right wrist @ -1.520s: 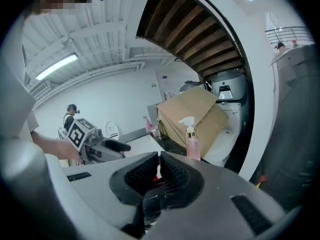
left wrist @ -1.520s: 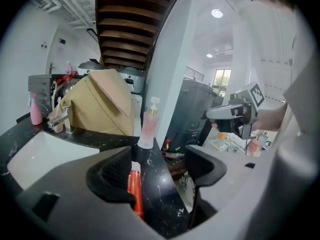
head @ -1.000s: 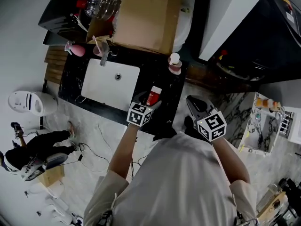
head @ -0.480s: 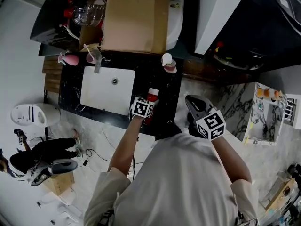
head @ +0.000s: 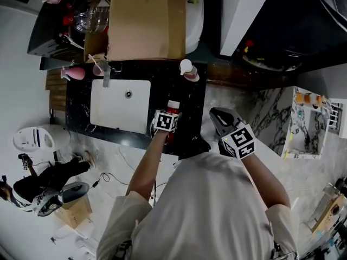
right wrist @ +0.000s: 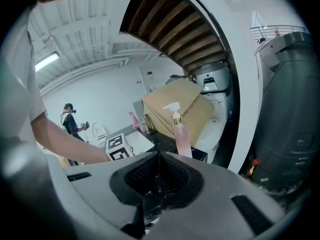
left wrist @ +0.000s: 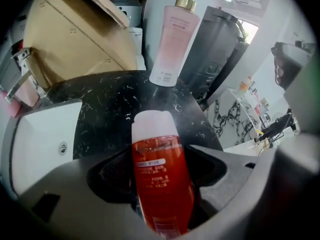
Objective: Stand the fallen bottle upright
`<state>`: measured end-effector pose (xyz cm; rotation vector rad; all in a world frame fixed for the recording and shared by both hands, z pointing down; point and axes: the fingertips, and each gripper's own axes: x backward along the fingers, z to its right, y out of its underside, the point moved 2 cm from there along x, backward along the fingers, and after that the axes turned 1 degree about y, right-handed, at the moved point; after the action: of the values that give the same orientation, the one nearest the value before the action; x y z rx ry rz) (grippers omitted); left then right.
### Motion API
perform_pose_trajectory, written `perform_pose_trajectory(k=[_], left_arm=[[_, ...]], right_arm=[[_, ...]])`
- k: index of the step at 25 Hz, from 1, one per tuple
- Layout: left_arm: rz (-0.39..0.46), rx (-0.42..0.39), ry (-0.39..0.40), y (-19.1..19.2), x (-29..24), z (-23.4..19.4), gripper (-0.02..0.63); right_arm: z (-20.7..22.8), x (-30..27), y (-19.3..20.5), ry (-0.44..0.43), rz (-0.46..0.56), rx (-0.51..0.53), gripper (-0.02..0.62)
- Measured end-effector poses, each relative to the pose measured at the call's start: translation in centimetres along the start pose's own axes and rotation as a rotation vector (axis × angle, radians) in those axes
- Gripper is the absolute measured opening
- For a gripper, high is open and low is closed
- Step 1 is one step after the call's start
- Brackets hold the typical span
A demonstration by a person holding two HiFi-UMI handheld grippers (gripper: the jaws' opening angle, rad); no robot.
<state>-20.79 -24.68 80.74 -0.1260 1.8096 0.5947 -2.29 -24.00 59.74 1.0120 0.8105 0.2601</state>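
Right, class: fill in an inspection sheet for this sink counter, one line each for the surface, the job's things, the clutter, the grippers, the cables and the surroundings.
Surface: black marbled counter with a white sink.
Job's things: red bottle with a white cap, held in the left gripper; whether it stands on the counter cannot be told.
Clutter: pink pump bottle upright at the back; cardboard box; tap.
Grippers: left gripper shut on the red bottle; right gripper shut, empty, off to the side of the counter.
Cables: loose cables on the floor.
Surroundings: a person low on the floor at the left.
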Motion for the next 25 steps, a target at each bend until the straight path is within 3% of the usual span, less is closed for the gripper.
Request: perform_pose_trajectory(k=[7,12,25], left_arm=[[0.008,0.033,-0.066,-0.2,-0.7,-0.4,0.318],[0.043,0.104,-0.064,0.3,-0.9,-0.8,0.298],[0.114,0.059,-0.056,0.1,2.2,0.6,0.290]], right_arm=[[-0.1,-0.7,1.1,-0.001,-0.017,-0.008,0.038],[-0.4,-0.9,1.8,-0.005,-0.032,-0.006,0.038],[-1.3,-0.4,1.9,-0.040,-0.038,0.032,0.038]])
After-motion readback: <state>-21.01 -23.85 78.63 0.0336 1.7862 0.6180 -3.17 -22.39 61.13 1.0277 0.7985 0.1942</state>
